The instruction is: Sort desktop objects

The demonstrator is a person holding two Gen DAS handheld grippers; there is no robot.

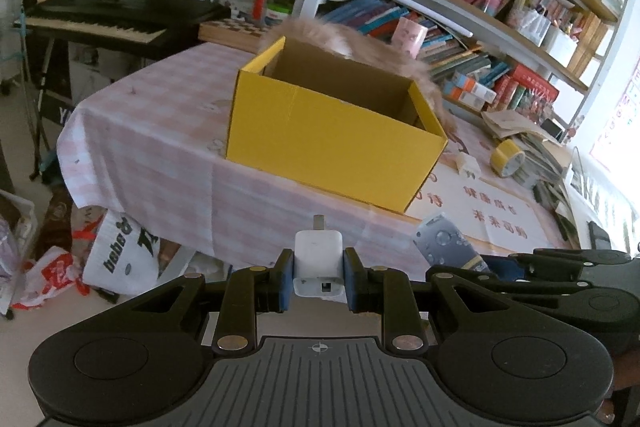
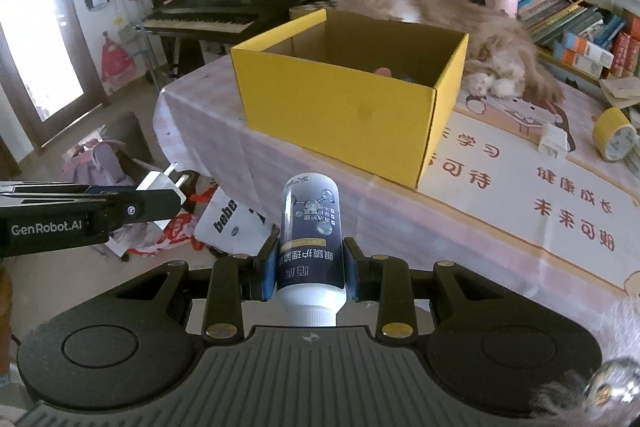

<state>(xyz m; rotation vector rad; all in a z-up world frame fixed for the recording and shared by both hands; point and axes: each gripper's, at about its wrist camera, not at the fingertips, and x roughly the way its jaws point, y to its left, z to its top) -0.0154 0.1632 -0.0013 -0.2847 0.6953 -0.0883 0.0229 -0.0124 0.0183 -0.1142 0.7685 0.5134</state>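
Roughly midway, by the look of it: both tongs are loaded and the yellow box already holds something, a pinkish item just visible over its far inner wall in the right wrist view, though what it is cannot be told

Starting at the left, the left tongs are clamped on a white plug adapter, its prongs pointing forward toward the box. In the right wrist view the same adapter shows off the near left edge of the worktop, over the floor and its scattered bags, so it has yet to reach the box

Moving right, the right tongs are clamped on a bottle of lens care solution, cap toward the camera, base aimed at the box, which stands ahead on the checked cloth with its top open

Further right on the worktop, things still wait: a small white block and a roll of yellow tape lying near each other at the far right. A furry animal sprawls behind the box, touching its far right corner

Judged from this, two drops into the box come next, then the pieces at the right
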